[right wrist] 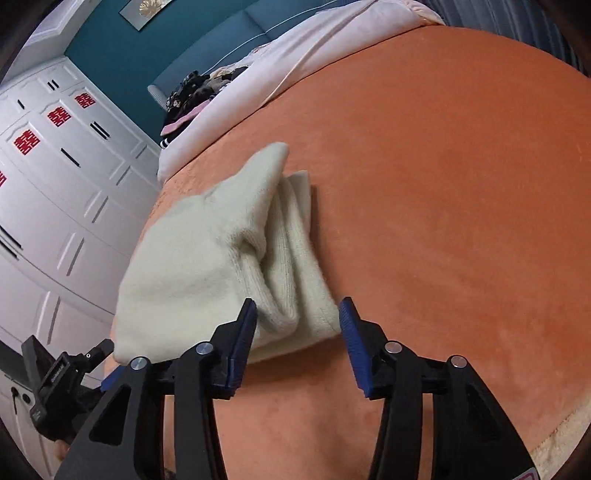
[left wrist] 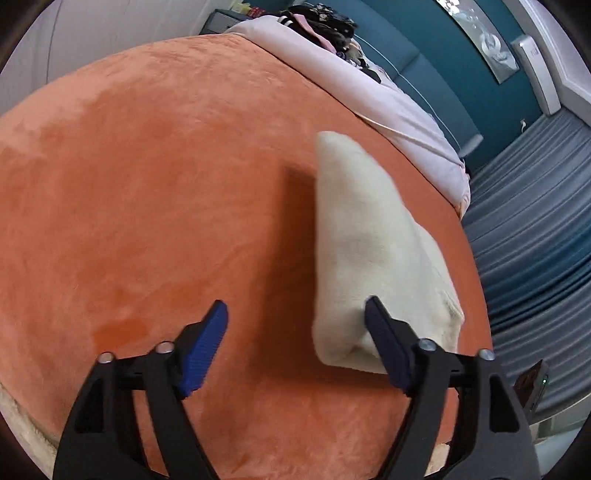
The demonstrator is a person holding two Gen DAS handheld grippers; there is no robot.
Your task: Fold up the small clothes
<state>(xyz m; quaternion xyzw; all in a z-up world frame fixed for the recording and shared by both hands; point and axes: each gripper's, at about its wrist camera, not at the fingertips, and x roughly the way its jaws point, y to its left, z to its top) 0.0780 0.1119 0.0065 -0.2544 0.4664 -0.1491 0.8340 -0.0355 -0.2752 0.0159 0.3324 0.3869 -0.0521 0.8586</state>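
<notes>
A cream knitted garment [left wrist: 373, 251], folded into a thick bundle, lies on the orange blanket [left wrist: 155, 192] near its right edge. My left gripper [left wrist: 295, 314] is open; its right finger [left wrist: 384, 339] rests against the bundle's near end, its left finger is over bare blanket. In the right wrist view the same garment [right wrist: 207, 258] shows its stacked folded edges. My right gripper [right wrist: 297, 314] is open, its jaws on either side of the bundle's near corner, not closed on it. The left gripper's body [right wrist: 59, 380] shows at lower left.
A pale pink duvet [left wrist: 399, 114] and a pile of dark clothes [left wrist: 325, 22] lie at the bed's head. A teal headboard [right wrist: 207, 48] and white wardrobe doors [right wrist: 55, 192] stand beyond. Grey striped floor [left wrist: 532, 229] lies past the bed's edge.
</notes>
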